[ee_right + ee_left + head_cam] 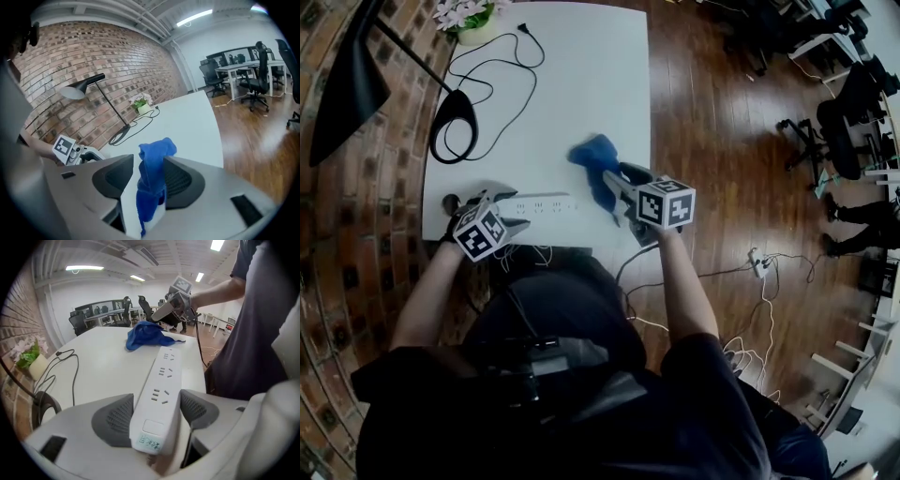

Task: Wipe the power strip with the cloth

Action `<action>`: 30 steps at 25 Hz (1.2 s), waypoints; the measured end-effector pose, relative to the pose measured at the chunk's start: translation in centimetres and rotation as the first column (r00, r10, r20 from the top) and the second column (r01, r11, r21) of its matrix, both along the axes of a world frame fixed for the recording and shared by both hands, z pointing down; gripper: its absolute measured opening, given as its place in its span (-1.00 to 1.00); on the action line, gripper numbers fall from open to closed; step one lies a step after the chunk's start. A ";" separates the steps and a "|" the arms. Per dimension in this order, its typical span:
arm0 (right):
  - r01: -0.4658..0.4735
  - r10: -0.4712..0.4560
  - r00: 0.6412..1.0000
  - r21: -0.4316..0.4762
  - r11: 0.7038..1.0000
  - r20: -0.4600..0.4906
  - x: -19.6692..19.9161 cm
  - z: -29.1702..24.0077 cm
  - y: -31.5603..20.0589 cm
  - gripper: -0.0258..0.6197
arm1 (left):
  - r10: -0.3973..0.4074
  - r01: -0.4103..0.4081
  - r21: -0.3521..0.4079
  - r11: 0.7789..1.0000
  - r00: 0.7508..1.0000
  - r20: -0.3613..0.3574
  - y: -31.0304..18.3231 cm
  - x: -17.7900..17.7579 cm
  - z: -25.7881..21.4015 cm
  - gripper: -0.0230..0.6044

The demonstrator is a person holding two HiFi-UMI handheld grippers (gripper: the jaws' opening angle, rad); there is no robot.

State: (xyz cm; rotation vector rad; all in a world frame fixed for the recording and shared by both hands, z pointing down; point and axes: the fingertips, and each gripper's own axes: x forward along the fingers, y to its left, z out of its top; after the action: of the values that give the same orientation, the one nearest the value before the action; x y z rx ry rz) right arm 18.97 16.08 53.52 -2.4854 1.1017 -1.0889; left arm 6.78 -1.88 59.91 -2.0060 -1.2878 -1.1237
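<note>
Broadly, the white tabletop (581, 84) lay under and ahead of both tongs. A black lamp (347, 84) leaned over its far corner, well beyond the left tongs (157, 414), with its ring base resting on the tabletop.

The left tongs pointed steeply down at the near edge and were closed on the strip (161, 390), one pad against each long side near its switch end. From there the strip ran flat along the tabletop, sockets up, toward the right tongs (149, 182).

The right tongs stood parted. The blue cloth (157, 150) hung bunched between the jaws, lying against one pad, while a bare gap showed at the other. In the head view the cloth spread in a heap on the tabletop just beyond those jaws, near the strip's far end; whether it touched the strip could not be told.

A black cord (492, 80) looped loosely well beyond the left tongs, and a small pot of flowers (464, 14) sat at the far edge.
</note>
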 end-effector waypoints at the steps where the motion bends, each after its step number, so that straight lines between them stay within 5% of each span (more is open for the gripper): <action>1: 0.009 -0.009 1.000 -0.020 1.000 -0.016 -0.2 -0.5 0.2 -0.28 | -0.001 0.001 0.000 1.000 1.000 -0.003 0.0 0.1 -0.1 0.13; 6: 0.111 -0.138 0.983 -0.207 0.972 -0.122 -1.3 -2.4 0.0 -0.28 | 0.042 -0.042 0.016 0.999 0.999 0.019 0.2 0.0 0.0 0.08; 12: 0.263 -0.381 0.913 -0.507 0.821 -0.143 -3.7 -3.4 -0.8 -0.28 | 0.087 -0.088 0.029 0.996 0.996 0.025 0.4 -0.1 -0.4 0.03; 19: 0.466 -0.604 0.788 -0.528 0.710 -0.116 -8.3 -5.5 -7.1 -0.28 | 0.147 -0.151 0.084 0.985 0.988 0.053 -0.4 -0.5 -0.4 0.01; 22: 0.597 -0.716 0.696 -0.519 0.612 -0.043 -10.9 -2.3 -10.8 -0.28 | 0.177 -0.181 0.098 0.979 0.983 0.053 -0.5 -1.0 -0.7 0.01; 27: 0.752 -0.847 0.517 -0.537 0.382 0.121 -13.4 3.7 -14.1 0.00 | 0.196 -0.199 0.100 0.975 0.980 0.038 -0.3 -1.7 -1.0 0.01; 30: 0.796 -0.856 0.491 -0.483 0.364 0.163 -13.6 5.5 -14.9 0.00 | 0.202 -0.203 0.104 0.974 0.979 0.021 -0.4 -2.0 -1.2 0.01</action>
State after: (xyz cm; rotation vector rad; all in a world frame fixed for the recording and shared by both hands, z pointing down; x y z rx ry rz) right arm 5.35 1.22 59.03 -2.2639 2.6112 -1.6488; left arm 4.77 -2.24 58.68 -1.7503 -1.3741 -1.0822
